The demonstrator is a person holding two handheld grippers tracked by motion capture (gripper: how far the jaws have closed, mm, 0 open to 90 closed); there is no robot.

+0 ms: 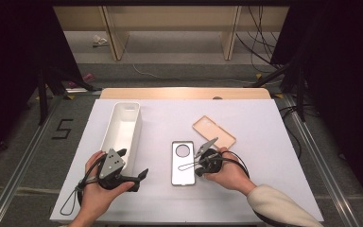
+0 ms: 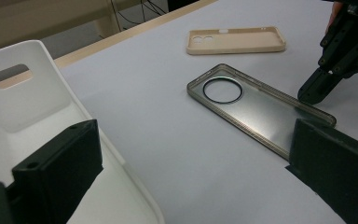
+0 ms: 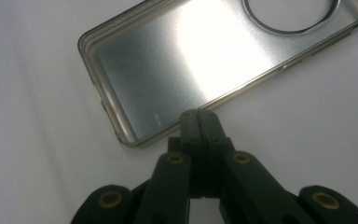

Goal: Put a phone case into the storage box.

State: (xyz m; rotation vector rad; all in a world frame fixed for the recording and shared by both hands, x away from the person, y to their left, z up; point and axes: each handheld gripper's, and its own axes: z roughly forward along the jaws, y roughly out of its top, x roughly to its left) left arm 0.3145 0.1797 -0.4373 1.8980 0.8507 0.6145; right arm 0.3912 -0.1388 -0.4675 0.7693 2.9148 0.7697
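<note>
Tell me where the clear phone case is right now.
In the high view, the clear phone case lies flat at the table's middle, between the white bin and the right gripper, whose shut tips meet its long edge.

Both grippers are black with 2 jaws; the left gripper (image 1: 141, 176) carries a grey three-cornered plate, the right gripper's (image 3: 198, 116) linkage shows brass-coloured pivots. Cream sleeve (image 1: 279, 204) on the right arm.

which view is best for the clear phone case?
Left gripper view: the clear phone case shows nearly whole, ring cutout and rim plain, one corner hidden. The high view gives it whole but small. The right gripper view crops it to one end.
</note>
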